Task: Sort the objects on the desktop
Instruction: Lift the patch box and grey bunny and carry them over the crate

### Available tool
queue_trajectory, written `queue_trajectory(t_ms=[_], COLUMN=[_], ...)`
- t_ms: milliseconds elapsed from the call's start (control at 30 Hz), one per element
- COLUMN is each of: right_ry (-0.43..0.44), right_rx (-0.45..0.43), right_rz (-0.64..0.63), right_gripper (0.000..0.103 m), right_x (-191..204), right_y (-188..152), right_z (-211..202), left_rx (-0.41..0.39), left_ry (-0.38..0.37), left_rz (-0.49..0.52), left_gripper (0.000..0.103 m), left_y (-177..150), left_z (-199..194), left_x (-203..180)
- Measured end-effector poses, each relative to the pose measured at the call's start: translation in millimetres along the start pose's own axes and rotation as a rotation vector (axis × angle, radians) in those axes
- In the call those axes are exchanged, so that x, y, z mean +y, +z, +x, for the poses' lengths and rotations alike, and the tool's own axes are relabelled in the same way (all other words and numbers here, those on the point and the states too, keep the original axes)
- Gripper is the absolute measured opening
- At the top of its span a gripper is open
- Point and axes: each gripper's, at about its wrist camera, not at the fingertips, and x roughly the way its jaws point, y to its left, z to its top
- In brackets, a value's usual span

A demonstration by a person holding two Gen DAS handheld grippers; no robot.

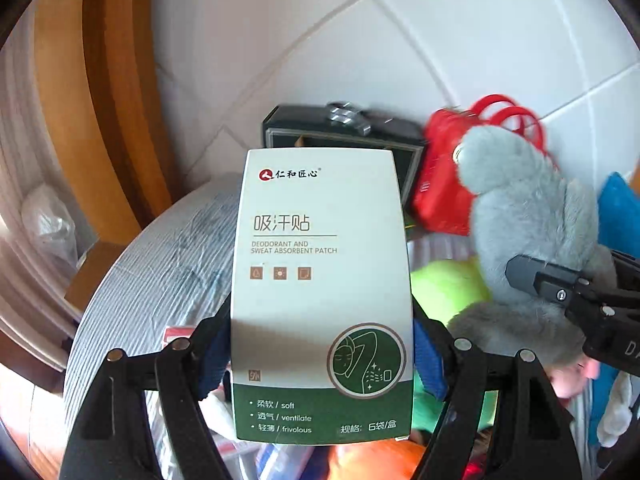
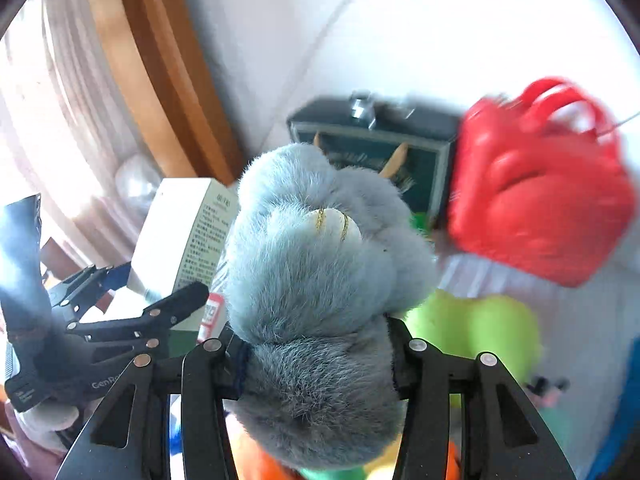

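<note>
My left gripper (image 1: pixel 322 344) is shut on a white and green box of sweat patches (image 1: pixel 320 280) and holds it upright above the pile. My right gripper (image 2: pixel 320 356) is shut on a grey plush toy (image 2: pixel 320 272) and holds it up in front of the wall. In the left wrist view the plush toy (image 1: pixel 528 216) and the right gripper (image 1: pixel 568 292) show at the right. In the right wrist view the box (image 2: pixel 180 232) and the left gripper (image 2: pixel 120 304) show at the left.
A dark box (image 1: pixel 344 136) with a metal piece (image 1: pixel 348 116) on top and a red handbag (image 2: pixel 536 200) stand against the tiled wall. A lime green soft item (image 2: pixel 476 328), orange and blue things lie below. A wooden frame (image 1: pixel 100 100) stands at the left.
</note>
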Motion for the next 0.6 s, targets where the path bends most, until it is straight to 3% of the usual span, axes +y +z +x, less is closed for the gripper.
queue_trajectory(t_ms=[233, 300, 600], right_ry=[-0.16, -0.195, -0.342], right_rx=[-0.182, -0.219, -0.376], right_rz=[0.045, 0.066, 0.152], right_gripper=[0.047, 0.047, 0.047], right_x=[13, 10, -37], right_y=[-49, -60, -119], right_z=[-129, -148, -265], left_rx=[-0.103, -0.123, -0.192], left_ry=[-0.083, -0.104, -0.22], left_rz=[0.088, 0.117, 0.236], left_gripper=[0.076, 0.076, 0.076], left_y=[-22, -28, -60], left_z=[-90, -106, -169], left_x=[-70, -91, -211])
